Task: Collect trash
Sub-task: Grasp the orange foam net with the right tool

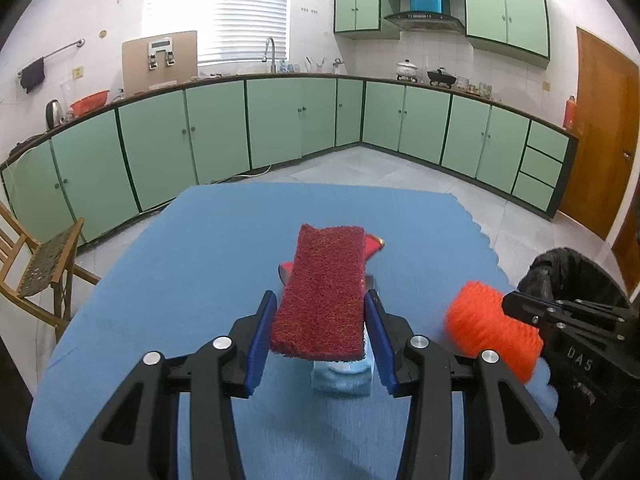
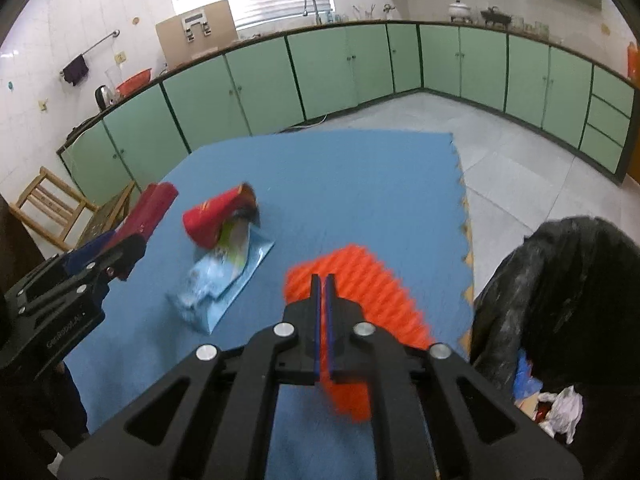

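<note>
My left gripper (image 1: 320, 312) is shut on a dark red scouring pad (image 1: 324, 292), held above the blue mat (image 1: 180, 260). In the right wrist view the pad (image 2: 150, 210) and left gripper (image 2: 100, 256) show at the left. My right gripper (image 2: 323, 280) is shut on a bright orange ridged sponge (image 2: 360, 280), lifted above the mat's right side; it shows blurred in the left wrist view (image 1: 488, 328). A red snack wrapper (image 2: 216, 216) and a light blue wrapper (image 2: 224, 276) lie on the mat. A black-lined trash bin (image 2: 560, 300) stands at the right with trash inside.
Green kitchen cabinets (image 1: 280, 120) line the far walls. A wooden chair (image 1: 36, 264) stands left of the mat. Tiled floor (image 2: 520, 160) lies beyond the mat's jagged right edge. A wooden door (image 1: 600, 132) is at the far right.
</note>
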Motion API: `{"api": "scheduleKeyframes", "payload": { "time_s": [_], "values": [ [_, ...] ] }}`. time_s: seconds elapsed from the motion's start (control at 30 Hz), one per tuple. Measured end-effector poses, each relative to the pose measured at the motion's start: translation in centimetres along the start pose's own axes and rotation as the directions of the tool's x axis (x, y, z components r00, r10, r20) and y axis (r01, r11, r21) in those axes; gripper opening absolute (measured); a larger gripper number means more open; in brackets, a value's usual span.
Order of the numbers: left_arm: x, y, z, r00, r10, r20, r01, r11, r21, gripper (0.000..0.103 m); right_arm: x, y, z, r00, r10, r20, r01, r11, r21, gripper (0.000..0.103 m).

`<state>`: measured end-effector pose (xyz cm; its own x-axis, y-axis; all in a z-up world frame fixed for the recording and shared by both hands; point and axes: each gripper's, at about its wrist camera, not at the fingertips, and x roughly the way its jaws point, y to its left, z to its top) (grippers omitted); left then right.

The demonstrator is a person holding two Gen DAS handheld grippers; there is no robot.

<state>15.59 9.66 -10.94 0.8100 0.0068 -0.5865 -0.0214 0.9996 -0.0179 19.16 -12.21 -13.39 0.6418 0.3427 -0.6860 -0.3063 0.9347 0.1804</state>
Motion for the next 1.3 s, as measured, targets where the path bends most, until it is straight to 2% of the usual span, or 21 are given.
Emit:
{"api": "scheduleKeyframes", "payload": {
  "time_s": [0.07, 0.13, 0.2, 0.27, 0.4, 0.57, 0.73, 0.77, 0.8, 0.83, 0.93, 1.0, 1.2, 1.3],
  "values": [
    [0.0, -0.1, -0.6, 1.0, 0.001, -0.008, -0.001, 1.0, 0.003, 0.044, 0.1, 0.3, -0.4, 1.0, 0.008, -0.012, -0.008, 1.0, -0.006, 0.005],
    [0.0, -0.1, -1.2, 1.0, 0.001, -0.015, -0.001, 1.0, 0.001, 0.044, 0.1, 0.6, -0.6, 1.0, 0.002, -0.012, -0.002, 1.0, -0.02, 0.014],
    [0.1, -0.1, -1.6, 1.0, 0.002, -0.023, -0.002, 1.0, 0.002, 0.044, -0.2, 0.7, -0.5, 1.0, -0.018, 0.005, 0.018, 1.0, -0.024, 0.049],
    [0.1, -0.1, -1.8, 1.0, 0.0, -0.024, 0.0, 1.0, -0.001, 0.044, -0.6, 0.4, -0.2, 0.999, -0.025, 0.025, 0.025, 0.999, -0.02, 0.053],
    [0.2, 0.0, -2.0, 1.0, -0.003, -0.025, 0.003, 1.0, -0.001, 0.044, -0.3, -0.3, -0.1, 0.998, -0.061, 0.014, 0.061, 0.998, -0.024, 0.075],
    [0.4, 0.1, -2.1, 0.999, -0.003, -0.032, 0.003, 1.0, -0.004, 0.044, 1.3, -1.2, -0.9, 0.996, -0.084, -0.037, 0.083, 0.996, -0.014, 0.086],
    [0.8, 0.1, -1.8, 0.999, -0.006, -0.038, 0.006, 1.0, 0.0, 0.044, 3.1, -1.5, -1.7, 0.992, -0.077, -0.096, 0.077, 0.997, -0.004, 0.086],
    [0.8, 0.2, -1.8, 0.999, -0.005, -0.039, 0.006, 1.0, 0.001, 0.044, 3.3, -1.6, -1.9, 0.992, -0.07, -0.102, 0.071, 0.998, 0.002, 0.082],
    [0.9, 0.2, -1.7, 0.999, -0.005, -0.039, 0.005, 1.0, 0.001, 0.044, 3.6, -1.7, -2.0, 0.992, -0.058, -0.11, 0.059, 0.998, 0.008, 0.072],
    [0.9, 0.2, -1.8, 0.999, -0.005, -0.041, 0.005, 1.0, 0.002, 0.044, 3.7, -1.6, -2.1, 0.992, -0.047, -0.117, 0.048, 0.999, 0.011, 0.067],
    [0.9, 0.2, -1.7, 0.999, -0.003, -0.041, 0.003, 1.0, 0.002, 0.044, 3.3, -1.4, -2.1, 0.994, -0.032, -0.109, 0.033, 0.999, 0.009, 0.057],
    [0.9, 0.3, -1.7, 0.999, -0.003, -0.04, 0.003, 1.0, 0.0, 0.044, 2.8, -1.2, -2.0, 0.995, -0.024, -0.092, 0.024, 1.0, 0.003, 0.046],
    [0.3, -0.3, -1.5, 1.0, -0.01, -0.026, 0.01, 1.0, 0.005, 0.044, 1.4, -0.7, -1.1, 0.998, -0.003, -0.062, 0.001, 0.999, -0.033, 0.029],
    [-0.1, -0.4, -1.3, 1.0, -0.016, -0.017, 0.016, 1.0, 0.007, 0.044, 0.6, -0.1, -0.7, 0.999, -0.002, -0.044, 0.0, 0.998, -0.066, 0.026]
  ]
}}
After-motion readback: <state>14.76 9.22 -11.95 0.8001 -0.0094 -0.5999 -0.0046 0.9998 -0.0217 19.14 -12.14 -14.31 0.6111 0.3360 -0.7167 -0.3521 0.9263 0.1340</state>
